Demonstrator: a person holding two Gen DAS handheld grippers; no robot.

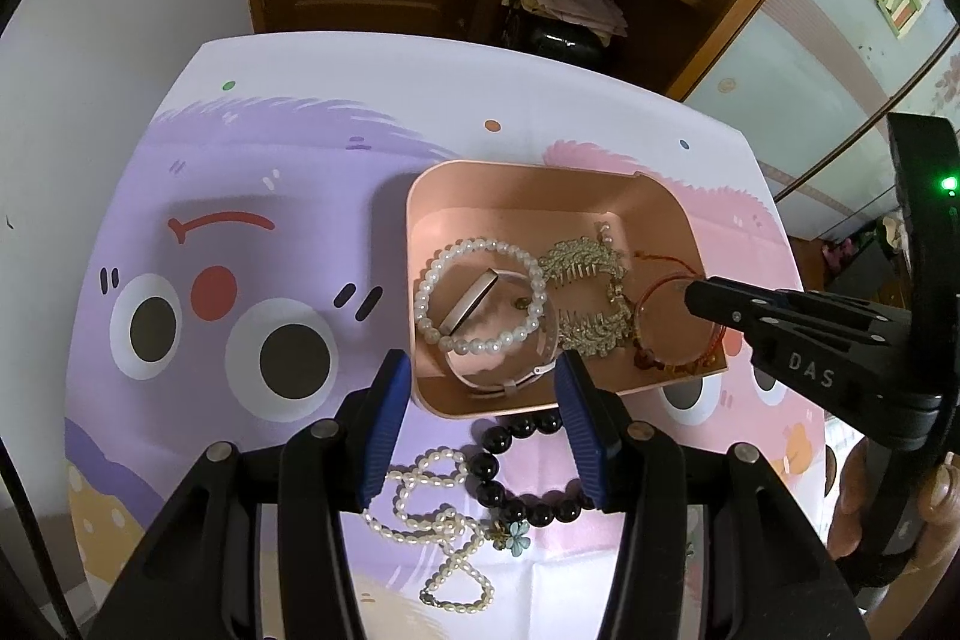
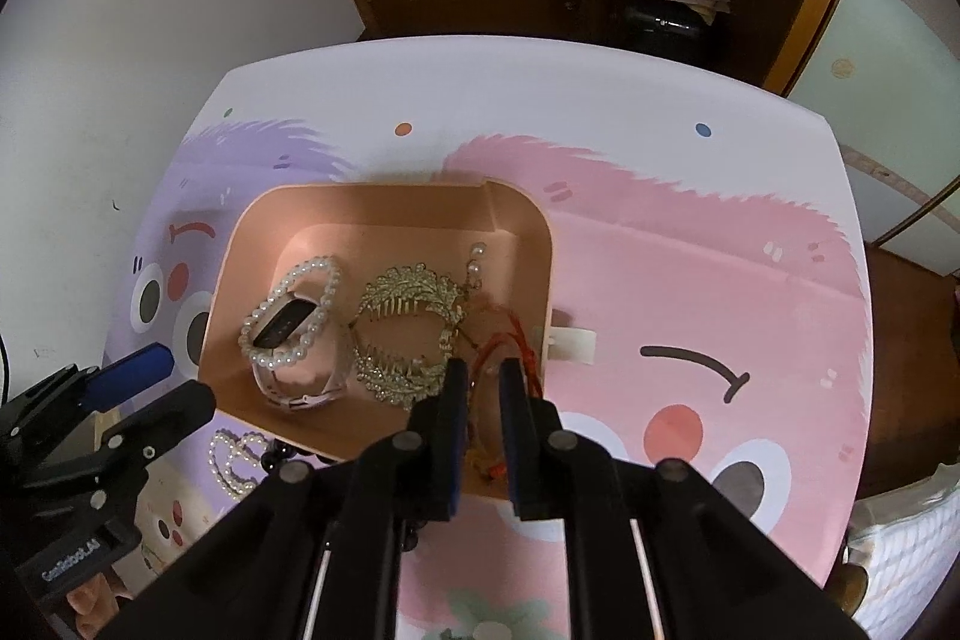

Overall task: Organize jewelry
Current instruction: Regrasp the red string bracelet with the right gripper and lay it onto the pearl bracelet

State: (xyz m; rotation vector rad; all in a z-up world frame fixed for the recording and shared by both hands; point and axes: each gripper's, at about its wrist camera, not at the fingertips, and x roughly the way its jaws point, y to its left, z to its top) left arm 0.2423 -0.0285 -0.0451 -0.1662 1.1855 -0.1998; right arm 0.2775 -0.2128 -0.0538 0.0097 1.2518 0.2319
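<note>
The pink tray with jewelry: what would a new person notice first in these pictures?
The pink tray sits mid-table, holding a white pearl bracelet at its left, gold hair combs in the middle and a red cord bracelet at its right. The right gripper reaches in over the red cord bracelet. On the cartoon tablecloth before the tray, between the open left gripper's jaws, lie a black bead bracelet and a pearl necklace.

White letters "DAS" stand on the black plastic right gripper (image 1: 699,301); the black plastic left gripper (image 2: 162,388) bears pale lettering that seems to read "GenRobot.AI"
</note>
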